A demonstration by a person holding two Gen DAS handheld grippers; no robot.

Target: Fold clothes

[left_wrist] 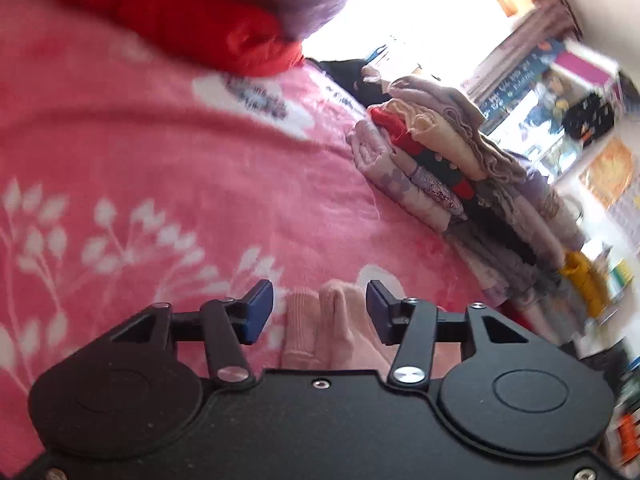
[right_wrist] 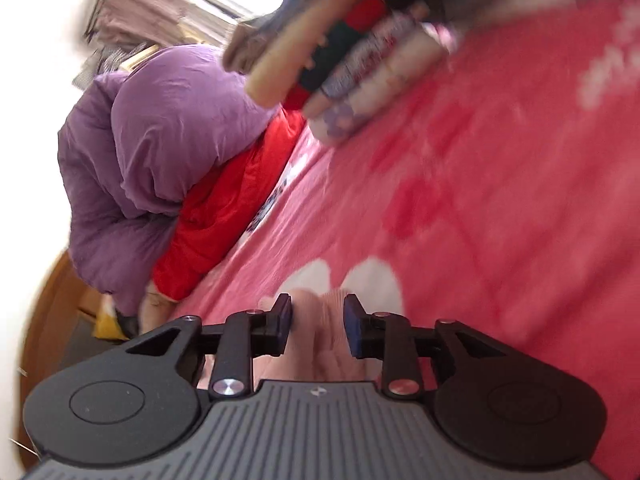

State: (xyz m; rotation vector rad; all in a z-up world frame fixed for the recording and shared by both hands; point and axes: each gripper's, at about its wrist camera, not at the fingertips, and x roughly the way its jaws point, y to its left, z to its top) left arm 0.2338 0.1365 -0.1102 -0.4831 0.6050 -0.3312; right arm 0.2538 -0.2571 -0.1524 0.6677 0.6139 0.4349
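A pale pink ribbed garment lies bunched on the pink floral blanket, between the blue pads of my left gripper, whose jaws stand apart around it without pressing it. In the right wrist view the same pale pink garment sits between the jaws of my right gripper, which are narrower apart; whether they pinch the cloth is unclear. Both views are motion-blurred.
A tall stack of folded clothes stands on the blanket at the right, also seen blurred in the right wrist view. A purple duvet and red quilt are heaped at the bed's far side. A bright window is behind.
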